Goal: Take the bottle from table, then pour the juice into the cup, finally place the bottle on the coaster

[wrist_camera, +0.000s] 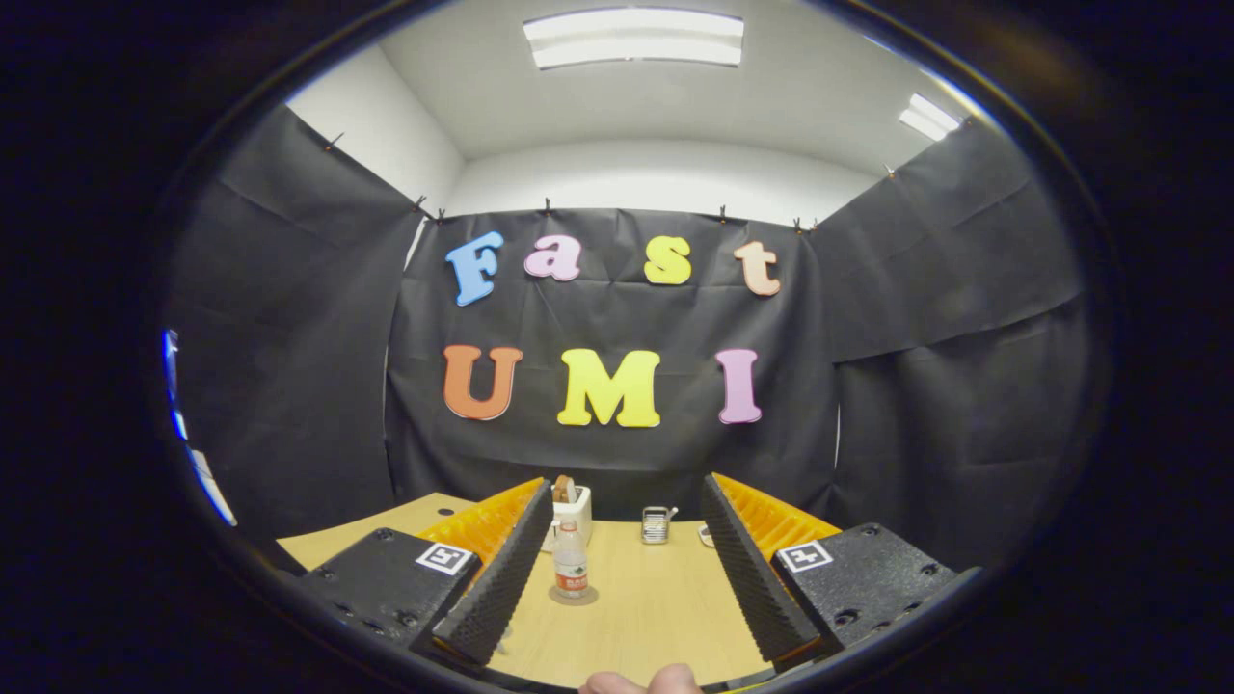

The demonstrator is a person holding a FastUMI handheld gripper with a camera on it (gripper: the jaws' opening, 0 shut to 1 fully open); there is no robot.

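A small clear bottle (571,564) with an orange label and a pale cap stands upright on a round grey coaster (573,597) on the wooden table (656,607). It is between my fingers in the view, close to the left one and some way ahead. A clear patterned cup (656,525) stands farther back, near the table's far edge. My gripper (627,490) is open wide, with nothing between its fingers and no contact with the bottle.
A white box (575,509) with something brown in it stands just behind the bottle. A small object (707,536) peeks out beside the right finger. Black cloth walls close in the table's far side. A person's fingertips (641,682) show at the near edge.
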